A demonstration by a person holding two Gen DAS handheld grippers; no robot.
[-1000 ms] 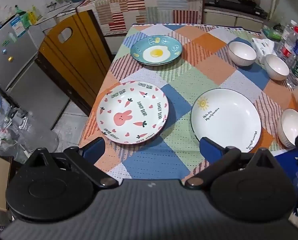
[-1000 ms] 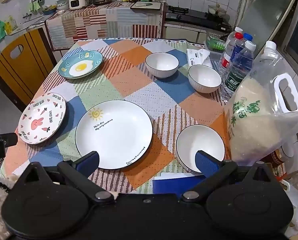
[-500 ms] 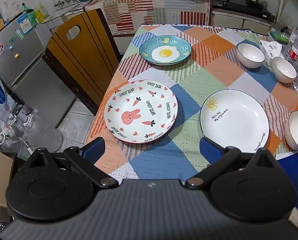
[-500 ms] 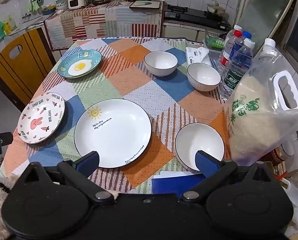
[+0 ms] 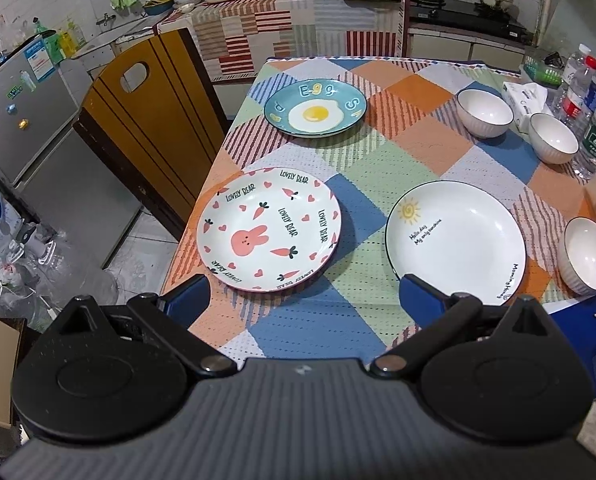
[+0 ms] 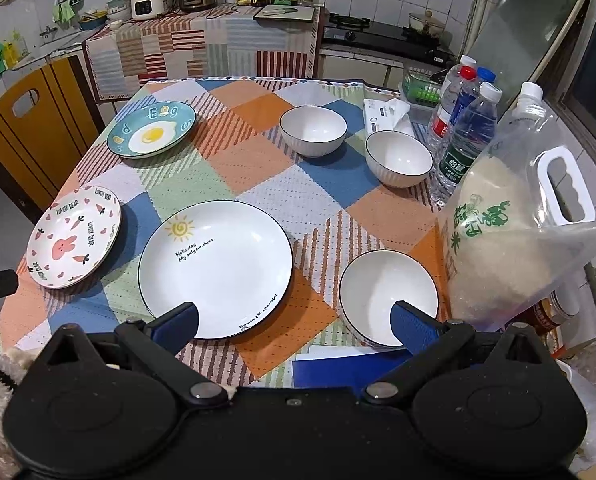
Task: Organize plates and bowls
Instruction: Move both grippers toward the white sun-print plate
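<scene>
A pink rabbit plate (image 5: 269, 229) lies near the table's left front edge; it also shows in the right wrist view (image 6: 74, 237). A large white sun plate (image 5: 455, 236) (image 6: 216, 268) lies beside it. A blue egg plate (image 5: 315, 107) (image 6: 152, 128) lies farther back. Three white bowls stand on the right: a near bowl (image 6: 387, 294) (image 5: 587, 254) and two far bowls (image 6: 313, 130) (image 6: 398, 158). My left gripper (image 5: 301, 300) is open and empty, above the front edge before the rabbit plate. My right gripper (image 6: 294, 326) is open and empty, between the sun plate and the near bowl.
A clear bag of rice (image 6: 513, 240) stands at the right edge beside water bottles (image 6: 467, 136) and a tissue pack (image 6: 385, 114). A wooden chair (image 5: 146, 120) stands left of the table. A blue sheet (image 6: 337, 368) lies at the front edge.
The left gripper has moved left and slightly forward, so the rabbit plate sits more centred before it. The right gripper has barely moved. Both stay open.
</scene>
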